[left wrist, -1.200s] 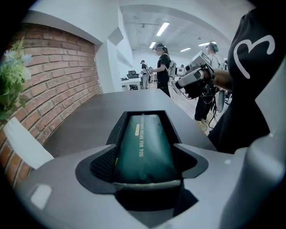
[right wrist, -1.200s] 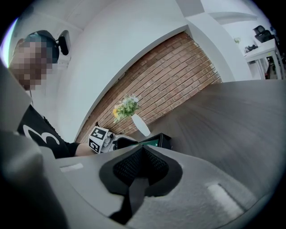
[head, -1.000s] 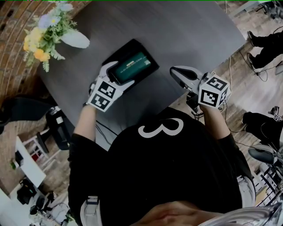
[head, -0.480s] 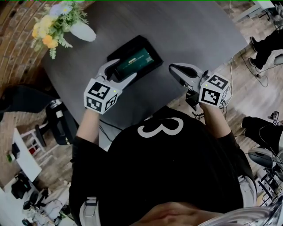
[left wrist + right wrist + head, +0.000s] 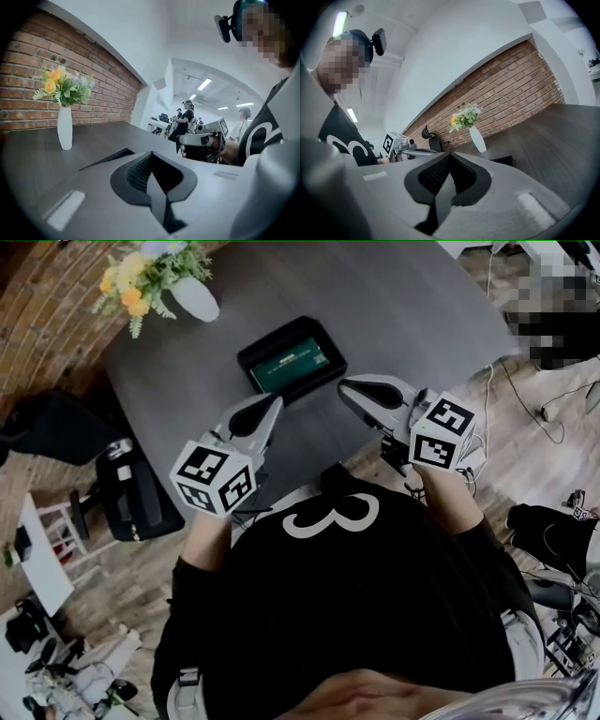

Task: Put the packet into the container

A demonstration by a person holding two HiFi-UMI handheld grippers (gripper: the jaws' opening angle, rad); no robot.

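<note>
Hovering over near edge of table (image 5: 403, 306), left gripper (image 5: 274, 402): jaws just closed, now together, nothing between them. Right gripper (image 5: 346, 388) beside it, small gap between the two, jaws together, empty. Green packet (image 5: 292, 362) lies inside black container (image 5: 273, 337), just ahead of both tips, touching neither. Wide bare tabletop ahead-right of right gripper, out to far edge. Vase with flowers (image 5: 195, 298) well ahead-left of left gripper, near table corner.

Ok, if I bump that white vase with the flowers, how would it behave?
Probably tips easily: the vase looks tall and narrow, with flowers spreading wide on top. Its smooth white surface could be slippery and, if ceramic, breakable. It stands near the table edge.
</note>
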